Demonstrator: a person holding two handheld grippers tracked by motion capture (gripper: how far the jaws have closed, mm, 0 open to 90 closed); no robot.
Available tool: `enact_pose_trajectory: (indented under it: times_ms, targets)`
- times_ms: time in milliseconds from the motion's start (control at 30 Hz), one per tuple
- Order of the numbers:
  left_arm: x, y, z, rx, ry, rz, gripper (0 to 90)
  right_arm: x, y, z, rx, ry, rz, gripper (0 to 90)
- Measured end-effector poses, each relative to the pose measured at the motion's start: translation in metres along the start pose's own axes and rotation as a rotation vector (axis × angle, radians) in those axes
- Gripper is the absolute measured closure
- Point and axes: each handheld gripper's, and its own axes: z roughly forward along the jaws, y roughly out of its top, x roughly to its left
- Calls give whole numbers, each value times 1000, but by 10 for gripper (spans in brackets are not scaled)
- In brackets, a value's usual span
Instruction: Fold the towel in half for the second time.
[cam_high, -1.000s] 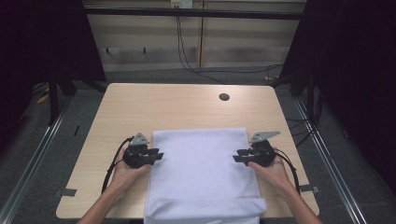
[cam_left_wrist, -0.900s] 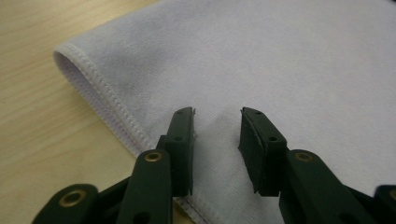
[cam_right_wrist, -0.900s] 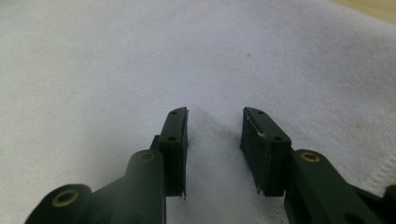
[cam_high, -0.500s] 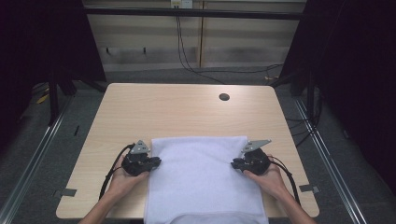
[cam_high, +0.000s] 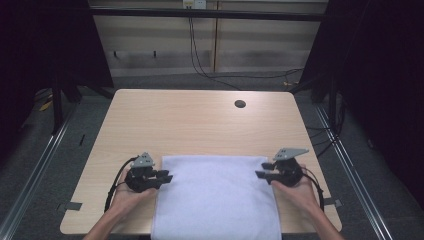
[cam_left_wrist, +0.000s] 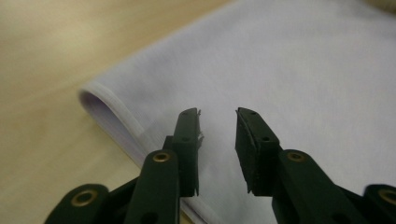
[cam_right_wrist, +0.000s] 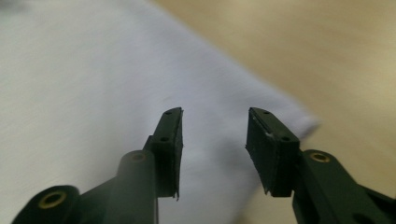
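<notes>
Cloth (cam_high: 216, 197) lay folded on the near half of the tabletop (cam_high: 190, 120), its near edge hanging past the front rim, its far edge straight across between your 2 hands. Your left tool (cam_high: 166, 177) sat at the cloth's far left corner, tips just over the side edge; in the left gripper view its tool (cam_left_wrist: 217, 135) stood a little apart above the white fabric, with the folded edge curling beside it and nothing pinched. Its jaws had just been opening. Your right tool (cam_high: 263, 170) sat at the far right corner, tips pointing inward over the cloth; in the right gripper view the tool (cam_right_wrist: 214, 140) gaped wider, the fabric under it and bare wood beyond the corner, nothing gripped. Those jaws had just been opening too. A dark round hole (cam_high: 240, 104) sat in the tabletop's far right part, well apart from the cloth.
</notes>
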Motion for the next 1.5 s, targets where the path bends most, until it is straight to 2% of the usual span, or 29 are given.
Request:
enact_pose_trajectory:
  times_ms: [33,67,133,200,233,267,300,367,400,433,500,567,600,633,667,700,767,867,967,1067,1133,1167,1200,1233,1300,1333,1400,1433,1500]
  targets:
    - [10,5,1,-5,35,-21,644,-15,6,1,-5,-43,7,535]
    - [10,5,1,-5,35,-21,623,-22,9,4,15,-59,24,512]
    - [22,8,7,3,66,-49,569,-33,12,12,47,-62,37,496]
    - [31,8,15,-5,90,-81,553,-37,13,16,42,-54,47,489]
    - [33,9,19,16,140,-75,540,-41,13,20,41,-46,56,481]
    - [35,10,22,23,142,-84,494,-46,12,23,38,-39,63,477]
    - [39,12,25,30,126,-90,490,-51,11,27,39,-16,82,479]
    - [42,13,27,10,151,-103,492,-58,9,37,36,-1,93,491]
    - [45,12,29,10,134,-118,492,-58,9,37,36,-1,93,491]
    - [47,10,31,29,130,-126,505,-58,7,41,49,-9,91,500]
    - [47,10,32,20,135,-111,516,-58,6,44,56,6,89,511]
    - [48,9,32,26,113,-94,674,-58,5,45,48,26,86,630]
    - [49,9,32,29,86,-98,674,-58,5,45,48,26,86,630]
    - [49,8,32,35,56,-104,755,-57,5,45,47,40,79,676]
    - [48,8,32,37,62,-96,819,-55,6,45,65,59,78,774]
    - [47,9,32,40,56,-102,819,-55,6,45,65,59,78,774]
    - [48,9,29,37,50,-102,858,-55,7,40,63,88,94,855]
    - [47,13,23,1,50,-109,861,-56,9,34,48,98,111,867]
    - [47,25,17,-34,55,-88,864,-58,18,24,11,103,117,873]
    - [52,42,12,-75,64,-94,864,-61,31,17,-17,92,113,875]
    - [57,60,7,-95,93,-74,864,-70,54,9,-59,59,103,875]
    - [60,70,5,-108,102,-69,864,-70,54,9,-59,59,103,875]
    - [62,80,2,-126,110,-65,864,-77,71,2,-96,35,99,875]
    - [65,90,-1,-146,114,-67,864,-77,71,2,-96,35,99,875]
    - [68,107,-5,-176,135,-60,863,-86,95,-8,-137,4,94,875]
    - [70,115,-8,-186,135,-54,863,-86,95,-8,-137,4,94,875]
    - [72,128,-12,-214,154,-40,863,-93,112,-18,-188,-20,99,875]
    - [71,138,-17,-251,149,-44,863,-95,116,-20,-198,-28,100,875]
    - [70,140,-19,-262,150,-38,863,-96,119,-22,-211,-34,103,875]
